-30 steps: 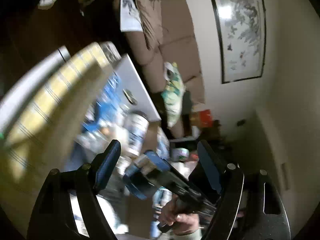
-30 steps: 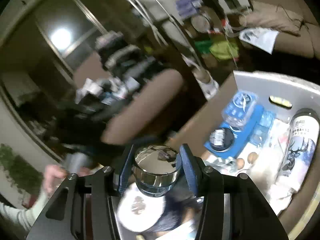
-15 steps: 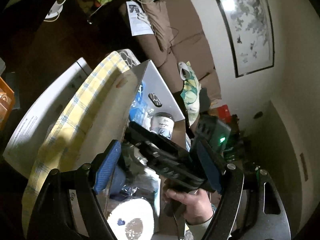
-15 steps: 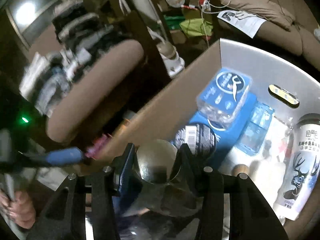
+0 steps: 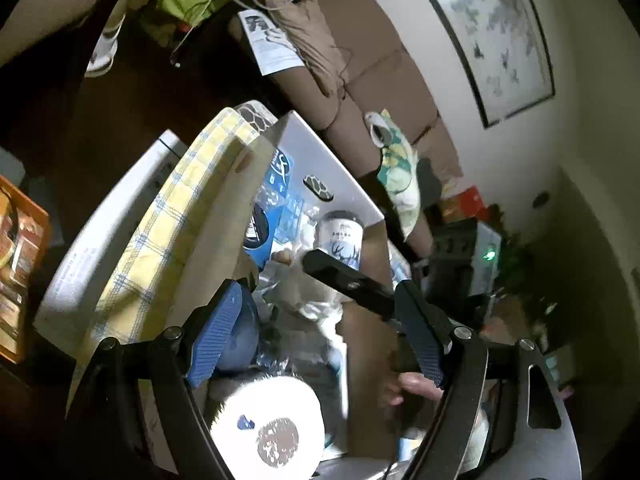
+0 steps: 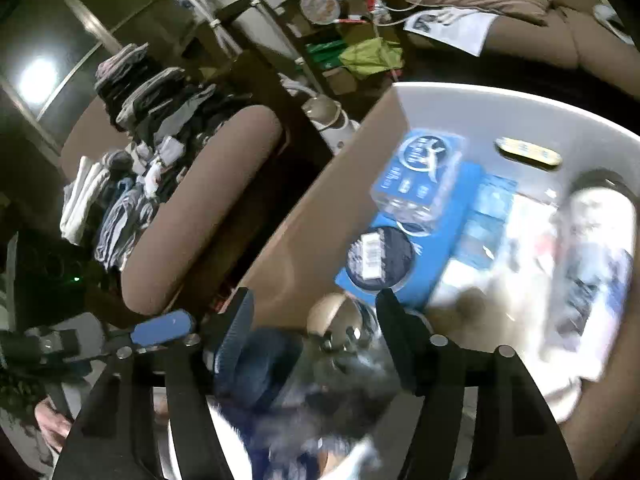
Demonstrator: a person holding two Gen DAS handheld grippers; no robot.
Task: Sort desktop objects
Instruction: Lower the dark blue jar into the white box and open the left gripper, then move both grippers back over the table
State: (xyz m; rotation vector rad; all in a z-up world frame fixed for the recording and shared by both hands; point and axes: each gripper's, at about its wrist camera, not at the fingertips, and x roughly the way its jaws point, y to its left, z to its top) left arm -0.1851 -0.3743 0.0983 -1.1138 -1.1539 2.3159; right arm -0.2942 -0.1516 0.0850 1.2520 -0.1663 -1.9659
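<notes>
Brown sofa (image 5: pixel 380 76) and framed picture (image 5: pixel 496 36) behind; cardboard box (image 6: pixel 304 236) holds a blue packet (image 6: pixel 420 172), a dark round tin (image 6: pixel 378 254), a deer-print bottle (image 5: pixel 342 240) and a paper roll (image 5: pixel 268 424). Right claw (image 6: pixel 312 344) is spread, shiny-lidded jar (image 6: pixel 336 316) sitting loose between its fingers (blurred, lower body unclear). Left claw (image 5: pixel 316 336) gapes above the box, gripping nothing.

You are working in a lived-in home living room. A brown sofa (image 5: pixel 372 80) stands against the wall under a framed ink painting (image 5: pixel 492 32), with a patterned cushion (image 5: pixel 396 172) at its near end. Beside the sofa, a padded chair (image 6: pixel 192 208) carries folded clothes (image 6: pixel 132 128), and cluttered shelves (image 6: pixel 320 12) stand behind it.
</notes>
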